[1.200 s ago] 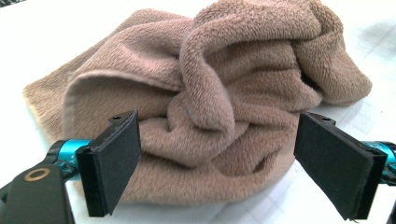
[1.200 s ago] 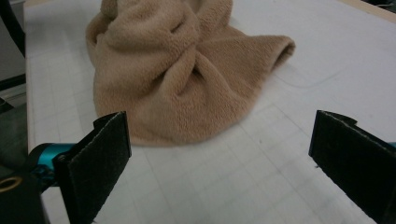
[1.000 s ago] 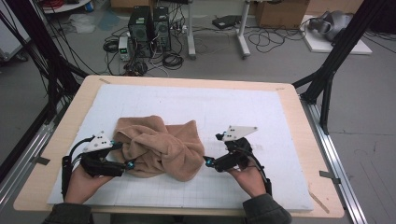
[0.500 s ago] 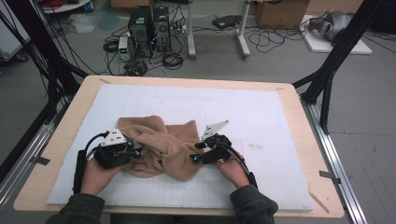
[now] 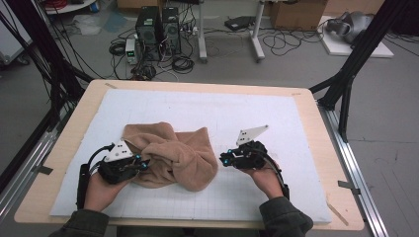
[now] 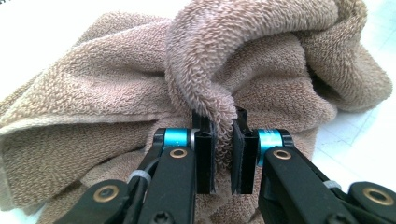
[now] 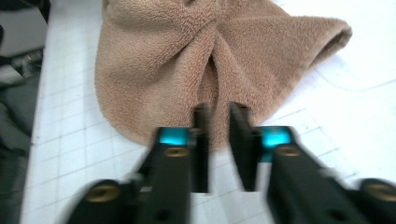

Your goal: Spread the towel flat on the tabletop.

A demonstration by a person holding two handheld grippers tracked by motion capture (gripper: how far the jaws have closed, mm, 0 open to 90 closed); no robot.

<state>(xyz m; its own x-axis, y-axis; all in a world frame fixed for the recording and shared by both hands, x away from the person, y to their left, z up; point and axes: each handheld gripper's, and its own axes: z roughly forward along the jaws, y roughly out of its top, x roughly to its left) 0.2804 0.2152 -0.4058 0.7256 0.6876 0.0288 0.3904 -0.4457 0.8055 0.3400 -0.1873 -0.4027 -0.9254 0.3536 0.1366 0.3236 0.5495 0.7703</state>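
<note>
Left tool of ours pinches a fold of the crumpled tan terry towel; our right tool, just narrowing, pinches nothing, towel edge just ahead on the white gridded worktop.

Towel on mat, between left tool and right tool.

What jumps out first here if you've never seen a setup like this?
A crumpled tan towel lies heaped on the white gridded mat of a wooden table. A person's hands reach in from below, each holding a black two-jaw tool: the left gripper has just closed and pinches a rolled fold of the towel, while the right gripper has been closing at the towel's right edge, with cloth showing between its jaws.
</note>
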